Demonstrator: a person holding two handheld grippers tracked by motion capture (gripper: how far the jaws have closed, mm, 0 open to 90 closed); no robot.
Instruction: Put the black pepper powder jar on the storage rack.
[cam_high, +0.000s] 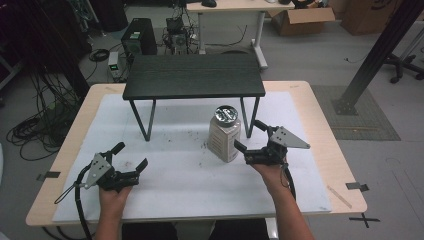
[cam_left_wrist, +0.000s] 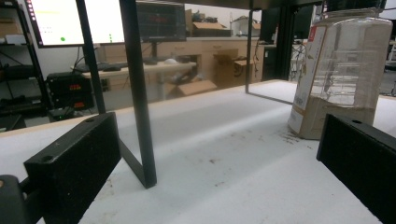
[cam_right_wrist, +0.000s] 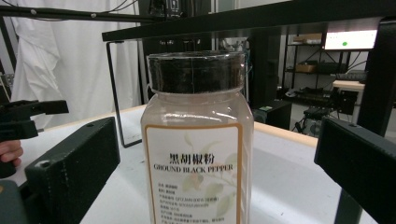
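- ground black pepper jar (cam_high: 224, 133) stands upright on the white mat (cam_high: 190, 190), just in front of the small black table's (cam_high: 194, 76) right legs
- right gripper (cam_high: 247, 136) sits just right of the jar, jaws wide open, not touching it
- left gripper (cam_high: 131, 157) is well left of the jar, also open, holding nothing

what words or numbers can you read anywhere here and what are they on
"黑胡椒粉" on the label of the pepper jar, in front of the right gripper.
"GROUND BLACK PEPPER" just below it on the same label.
Small print lower on that label: too small to read.
Red strip on the jar's side, left gripper view: blurred, unreadable.
Monitor behind the table: text too blurred to read.
Red digits on the black box: cannot be made out.
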